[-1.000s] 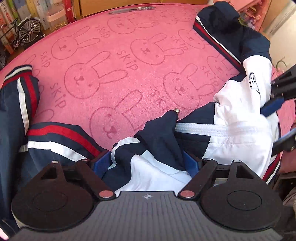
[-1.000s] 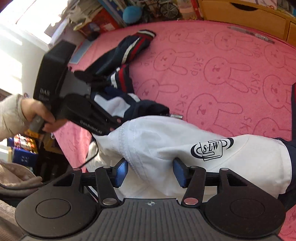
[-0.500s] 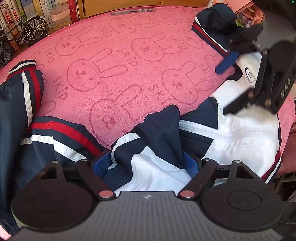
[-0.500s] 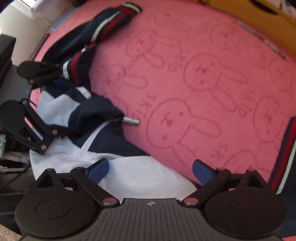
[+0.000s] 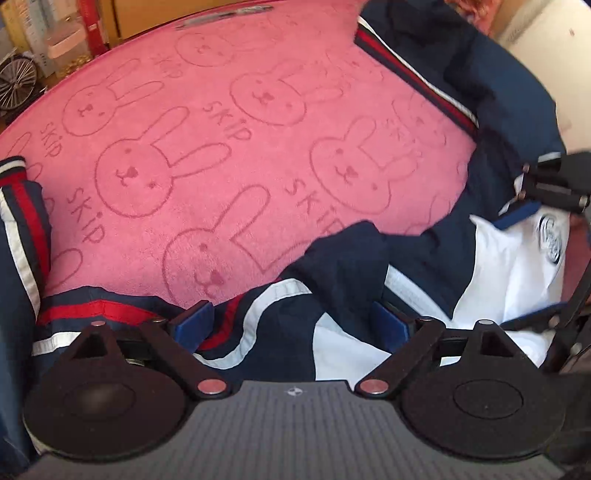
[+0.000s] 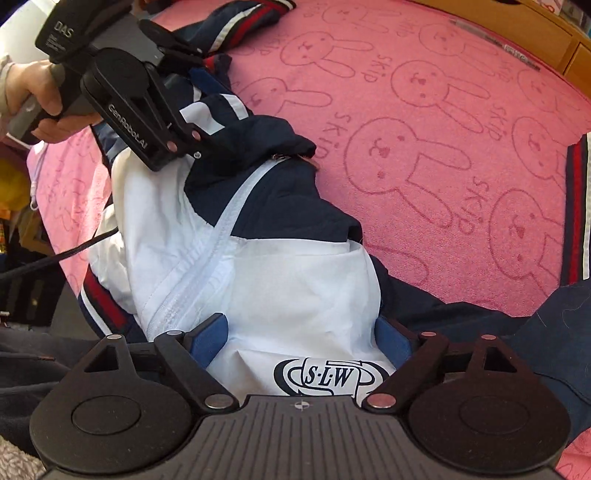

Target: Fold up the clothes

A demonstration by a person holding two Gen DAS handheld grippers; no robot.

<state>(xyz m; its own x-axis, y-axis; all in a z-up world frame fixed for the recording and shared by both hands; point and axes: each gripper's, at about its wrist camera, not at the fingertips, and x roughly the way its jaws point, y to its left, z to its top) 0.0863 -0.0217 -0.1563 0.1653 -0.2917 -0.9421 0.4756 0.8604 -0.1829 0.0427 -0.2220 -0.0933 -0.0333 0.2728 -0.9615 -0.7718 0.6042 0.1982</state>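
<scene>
Both hand-held grippers, left (image 5: 291, 321) and right (image 6: 301, 338), pinch the jacket (image 6: 280, 266) (fingertips buried in cloth).

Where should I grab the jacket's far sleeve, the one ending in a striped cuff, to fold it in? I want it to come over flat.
Probably at the striped cuff of the jacket. It is the free end, lying on the pink blanket beyond the left gripper. Come in from the open blanket side, low, pinching across the band; the bunched middle would likely drag extra layers.
</scene>
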